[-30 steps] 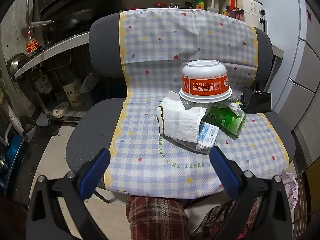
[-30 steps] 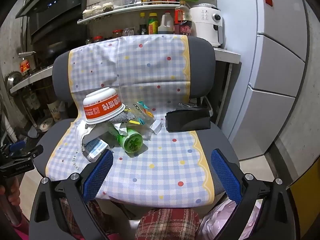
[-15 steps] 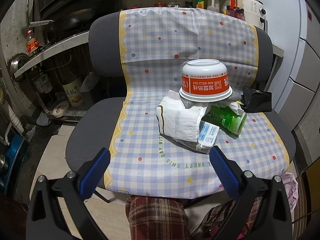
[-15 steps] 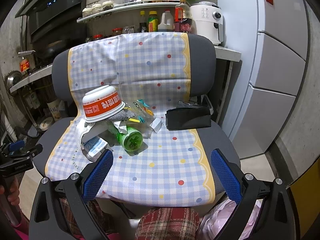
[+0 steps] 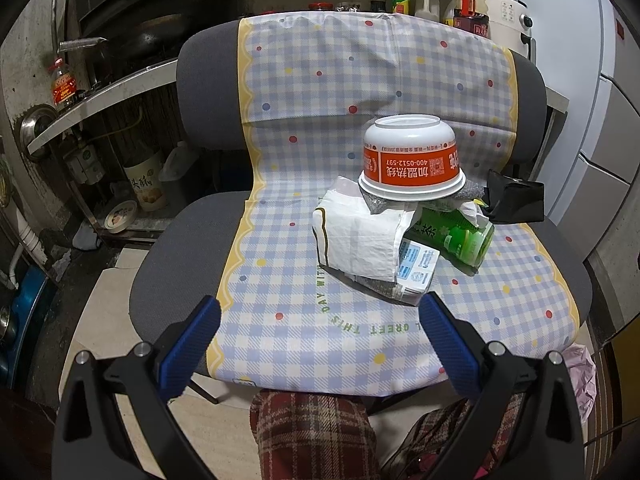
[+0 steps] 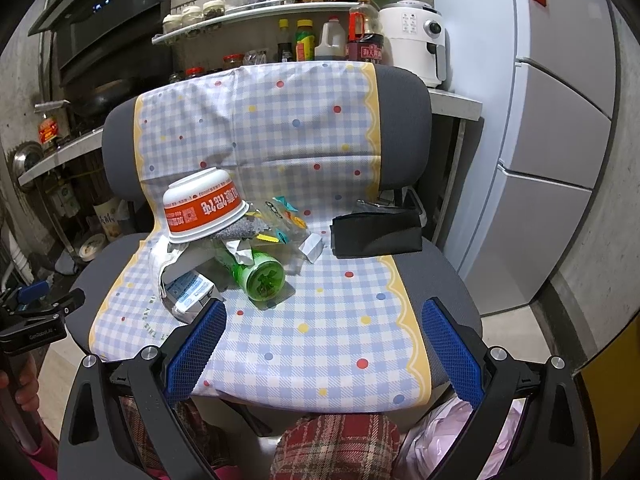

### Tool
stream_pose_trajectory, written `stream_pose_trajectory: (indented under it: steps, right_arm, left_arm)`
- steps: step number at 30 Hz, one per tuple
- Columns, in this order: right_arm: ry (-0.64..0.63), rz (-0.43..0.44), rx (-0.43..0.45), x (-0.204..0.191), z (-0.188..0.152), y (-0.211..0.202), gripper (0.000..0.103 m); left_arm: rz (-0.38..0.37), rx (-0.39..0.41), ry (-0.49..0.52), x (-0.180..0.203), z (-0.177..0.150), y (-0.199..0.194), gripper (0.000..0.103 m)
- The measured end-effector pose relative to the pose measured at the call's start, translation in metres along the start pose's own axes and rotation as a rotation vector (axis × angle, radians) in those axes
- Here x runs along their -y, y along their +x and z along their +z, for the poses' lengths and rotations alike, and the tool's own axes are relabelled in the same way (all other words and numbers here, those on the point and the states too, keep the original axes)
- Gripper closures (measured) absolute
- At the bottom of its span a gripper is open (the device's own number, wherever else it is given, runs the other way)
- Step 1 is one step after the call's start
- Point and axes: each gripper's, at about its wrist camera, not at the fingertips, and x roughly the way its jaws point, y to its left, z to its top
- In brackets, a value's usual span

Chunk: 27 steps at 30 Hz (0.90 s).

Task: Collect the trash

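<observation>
A pile of trash lies on the checked seat of a grey chair [image 5: 168, 264] [image 6: 444, 280]. An upside-down white and orange noodle bowl [image 5: 412, 160] [image 6: 202, 210] tops the pile. Under it are a white paper bag [image 5: 360, 236], a green bottle [image 5: 456, 236] [image 6: 258, 276] on its side, a small blue and white box [image 5: 414, 272] [image 6: 188, 288] and candy wrappers [image 6: 284, 216]. My left gripper [image 5: 318, 340] is open, short of the pile at the seat's front edge. My right gripper [image 6: 324, 344] is open over the front of the seat, holding nothing. The left gripper [image 6: 40, 312] also shows at the far left.
A black pouch [image 5: 516, 200] [image 6: 376, 232] sits at the seat's right rear. A pink plastic bag [image 6: 452, 436] [image 5: 580, 372] hangs below the seat's front right. Plaid-clad knees [image 5: 316, 436] are beneath the grippers. Shelves with bottles [image 6: 320, 40] and a white fridge [image 6: 560, 140] stand behind.
</observation>
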Motion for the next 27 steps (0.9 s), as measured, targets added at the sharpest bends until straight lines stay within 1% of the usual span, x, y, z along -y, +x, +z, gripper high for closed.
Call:
stream_pose_trajectory:
  steps: [9, 14, 15, 17, 19, 22, 23, 26, 27]
  right_arm:
    - [-0.001, -0.003, -0.001, 0.0, 0.0, 0.001, 0.006]
    - [0.001, 0.0, -0.003, 0.005, 0.015, -0.012, 0.006]
    - [0.001, 0.001, -0.003, 0.002, 0.001, -0.001, 0.006]
    - [-0.002, 0.004, -0.005, -0.001, -0.006, 0.004, 0.006]
    - [-0.003, 0.009, -0.008, -0.003, -0.001, 0.008, 0.006]
    - [-0.011, 0.034, 0.0, -0.009, 0.002, 0.014, 0.006]
    - [0.019, 0.062, -0.038, -0.006, 0.008, 0.016, 0.006]
    - [-0.006, 0.095, -0.045, -0.016, 0.012, 0.028, 0.006]
    - [-0.016, 0.111, -0.05, -0.02, 0.014, 0.033, 0.006]
  left_arm:
    - [0.001, -0.004, 0.0, 0.0, -0.002, 0.001, 0.007]
    - [0.0, -0.009, 0.0, 0.001, -0.002, 0.003, 0.007]
    - [0.0, -0.011, -0.001, 0.001, -0.002, 0.003, 0.007]
    - [0.001, -0.014, -0.003, 0.0, -0.002, 0.004, 0.007]
    - [0.005, -0.022, -0.006, 0.0, -0.001, 0.007, 0.007]
    - [0.008, -0.041, -0.022, -0.003, 0.0, 0.016, 0.007]
    - [0.005, -0.05, -0.03, -0.004, -0.001, 0.02, 0.007]
    - [-0.015, -0.068, -0.049, -0.009, -0.002, 0.032, 0.007]
    - [-0.012, -0.069, -0.051, -0.011, -0.002, 0.036, 0.007]
